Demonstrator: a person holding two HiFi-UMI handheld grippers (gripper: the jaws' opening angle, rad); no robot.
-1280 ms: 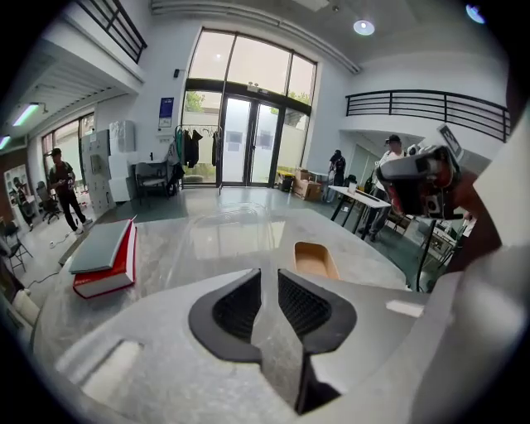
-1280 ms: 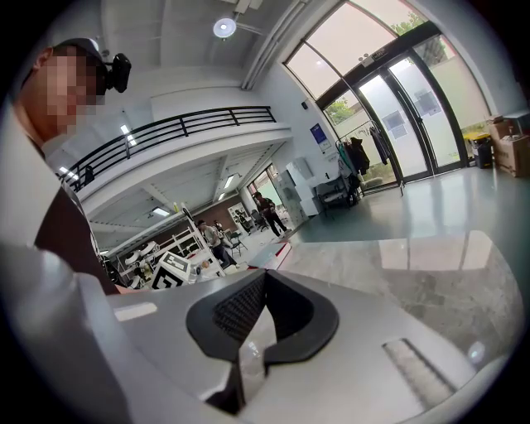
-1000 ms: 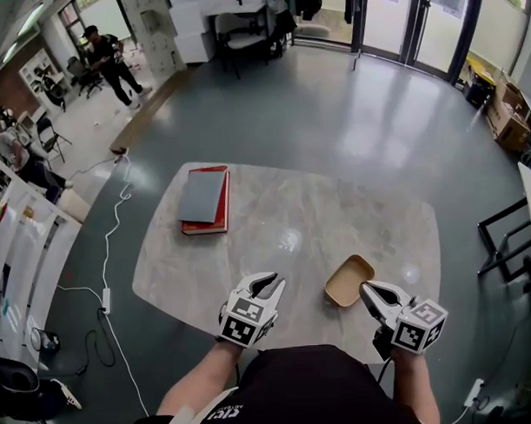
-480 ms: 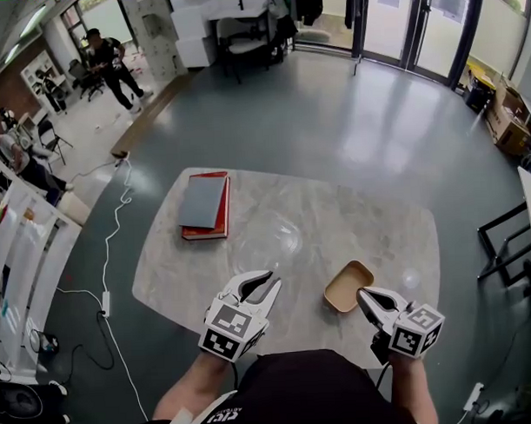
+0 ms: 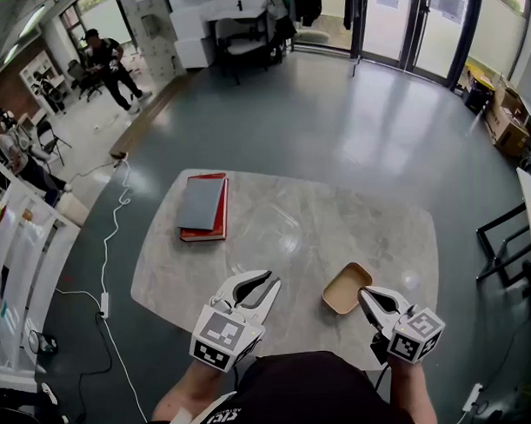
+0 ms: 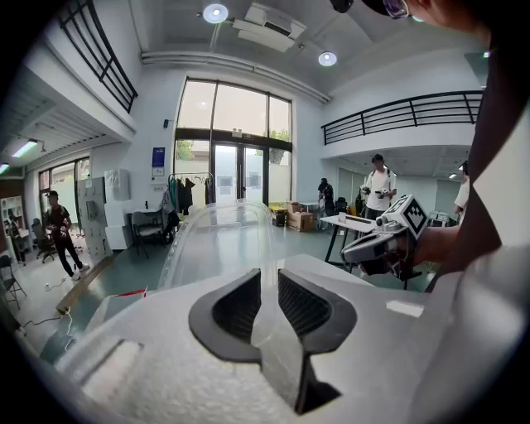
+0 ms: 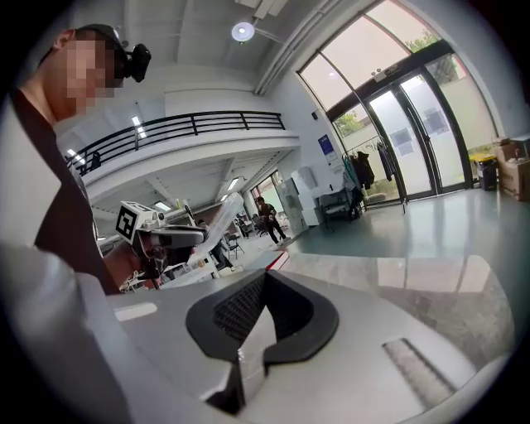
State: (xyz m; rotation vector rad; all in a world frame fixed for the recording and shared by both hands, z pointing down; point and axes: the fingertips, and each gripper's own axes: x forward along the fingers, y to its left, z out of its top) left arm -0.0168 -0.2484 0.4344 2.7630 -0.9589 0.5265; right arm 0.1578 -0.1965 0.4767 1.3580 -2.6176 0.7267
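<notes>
Reading off the claws first, technician: what does each one have?

Trainee, the left claw [image 6: 269,286] is closed to a narrow slit on the near edge of a clear plastic sheet [image 6: 215,240]. The sheet rises forward from the pads in a shallow arch above the table [image 5: 353,221]. The head view hardly shows it. The right claw [image 7: 263,286] has its tips together. Only a pale sliver sits between the pads, and I cannot identify it as the sheet.

How should this lift be handled?

In my judgement, as follows:
1. Hold the pinch firm, because a thin, slick film is likely to slide out of a loose grip.
2. Raise it evenly and without twisting, so the arch does not buckle or crease.
3. Mind the brown cardboard tray [image 5: 346,287], which lies just beside the right claw's tips. A sagging edge could catch it.
4. The stacked books [image 5: 203,205], grey over red, lie well apart at the far left corner and pose no obstruction.

Is any writing legible?

None. Each claw carries a marker cube [image 5: 216,339] with black-and-white square patterns and no text. The blue notice [image 6: 158,156] beside the glass doors is too small to read. The book covers show no title.
</notes>
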